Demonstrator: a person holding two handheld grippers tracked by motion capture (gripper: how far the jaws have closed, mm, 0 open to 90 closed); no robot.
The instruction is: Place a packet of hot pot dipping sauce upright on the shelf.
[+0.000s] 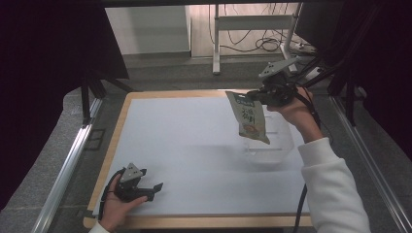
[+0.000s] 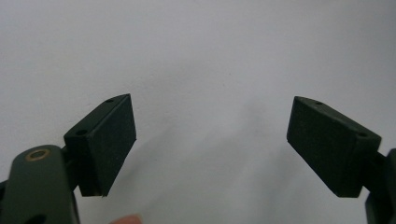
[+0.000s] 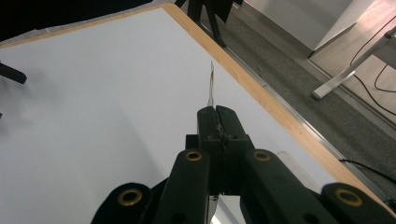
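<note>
A flat snack packet (image 1: pixel 251 118) with a green top and a picture on its front hangs in the air over the table's right side. My right gripper (image 1: pixel 256 96) is shut on the packet's top edge, seen edge-on as a thin foil strip (image 3: pixel 211 84) sticking out past the closed jaws in the right gripper view. Below the packet stands a clear plastic box (image 1: pixel 274 145) on the white table top (image 1: pixel 194 145). My left gripper (image 1: pixel 158 187) rests near the table's front left corner, its jaws wide apart, black pads (image 2: pixel 114 140) with nothing between them.
The table has a wooden rim (image 1: pixel 116 136) and metal rails (image 1: pixel 68 165) run along both sides. Behind it stand a white desk frame (image 1: pixel 216 43) and loose cables (image 1: pixel 267 43) on the floor. Dark curtains hang at left and right.
</note>
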